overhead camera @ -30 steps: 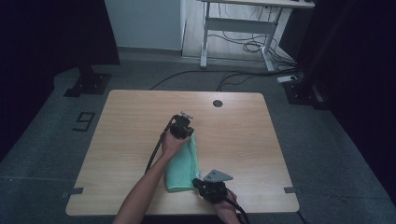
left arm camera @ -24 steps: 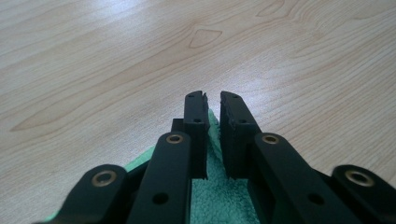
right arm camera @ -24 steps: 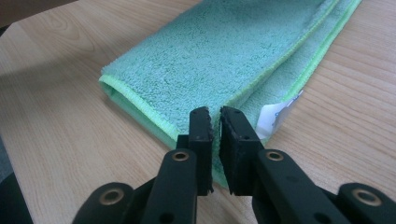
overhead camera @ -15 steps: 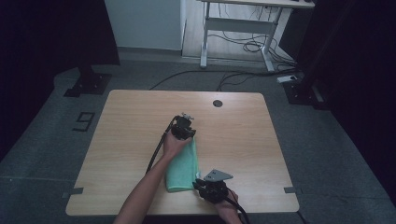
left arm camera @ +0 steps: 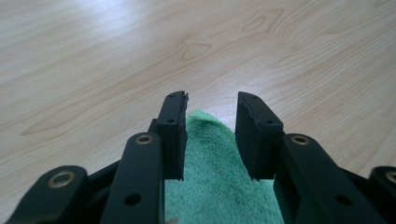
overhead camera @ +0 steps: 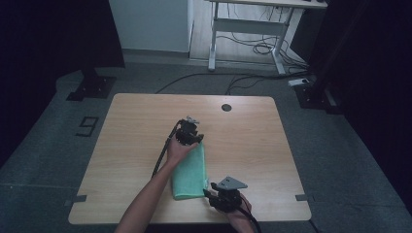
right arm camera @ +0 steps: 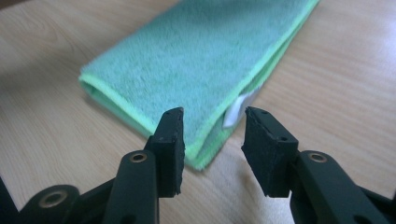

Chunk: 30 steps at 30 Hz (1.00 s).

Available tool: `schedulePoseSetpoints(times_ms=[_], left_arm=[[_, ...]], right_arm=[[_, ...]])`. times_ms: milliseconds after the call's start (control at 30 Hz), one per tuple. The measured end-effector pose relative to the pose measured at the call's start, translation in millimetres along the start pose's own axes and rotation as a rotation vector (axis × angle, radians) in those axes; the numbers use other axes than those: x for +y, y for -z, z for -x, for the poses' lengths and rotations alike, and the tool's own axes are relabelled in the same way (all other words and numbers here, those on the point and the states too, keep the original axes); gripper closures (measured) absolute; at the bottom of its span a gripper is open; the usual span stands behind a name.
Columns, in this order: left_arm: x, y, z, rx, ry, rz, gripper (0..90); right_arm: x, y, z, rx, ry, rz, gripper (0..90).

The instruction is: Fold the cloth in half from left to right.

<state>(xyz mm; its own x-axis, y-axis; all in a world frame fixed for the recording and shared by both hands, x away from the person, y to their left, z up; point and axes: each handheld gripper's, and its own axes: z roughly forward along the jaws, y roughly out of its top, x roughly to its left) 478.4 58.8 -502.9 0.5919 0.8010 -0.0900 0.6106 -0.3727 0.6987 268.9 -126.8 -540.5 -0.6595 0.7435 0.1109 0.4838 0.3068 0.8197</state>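
A green towel (overhead camera: 188, 172) lies folded in a long strip on the wooden table (overhead camera: 131, 145), running away from the person. My left gripper (overhead camera: 194, 139) is at its far end; in the left gripper view (left arm camera: 212, 100) the jaws have just been opening and stand apart over the towel's far corner (left arm camera: 210, 144), not pressing it. My right gripper (overhead camera: 210, 192) is at the near right corner. Its jaws (right arm camera: 212, 116) have also just been opening and stand apart on either side of the folded corner (right arm camera: 196, 56), where a white label (right arm camera: 240, 105) sticks out.
A dark round hole (overhead camera: 226, 107) sits near the table's far edge. Bare wood lies left and right of the towel. Beyond the table are floor cables (overhead camera: 252, 48), a desk frame (overhead camera: 243, 24) and black stand bases (overhead camera: 90, 87).
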Motion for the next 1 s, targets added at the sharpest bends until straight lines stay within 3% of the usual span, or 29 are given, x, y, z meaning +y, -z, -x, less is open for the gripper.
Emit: schedulePoseSetpoints(times_ms=[233, 467, 767, 900, 1000], left_arm=[[-11.7, 22.5, -11.5, 0.007, 0.011, 0.019, 61.2], [-33.1, 35.8, -33.7, 0.029, 0.016, -0.018, 60.3], [-51.4, 27.9, -46.2, 0.037, 0.001, -0.102, 60.5], [-55.0, 23.7, -48.3, 0.041, 0.003, -0.112, 62.0], [-56.2, 23.0, -48.3, 0.042, 0.001, -0.106, 62.5]], right_arm=[[13.5, -1.5, -1.6, 0.022, 0.029, 0.039, 54.1], [29.6, -29.4, -5.9, 0.059, 0.073, -0.016, 51.0], [39.6, -58.4, -6.2, 0.055, 0.106, -0.088, 45.4], [37.4, -62.7, -8.0, 0.05, 0.134, -0.132, 40.9], [34.8, -64.2, -7.4, 0.043, 0.132, -0.133, 40.6]])
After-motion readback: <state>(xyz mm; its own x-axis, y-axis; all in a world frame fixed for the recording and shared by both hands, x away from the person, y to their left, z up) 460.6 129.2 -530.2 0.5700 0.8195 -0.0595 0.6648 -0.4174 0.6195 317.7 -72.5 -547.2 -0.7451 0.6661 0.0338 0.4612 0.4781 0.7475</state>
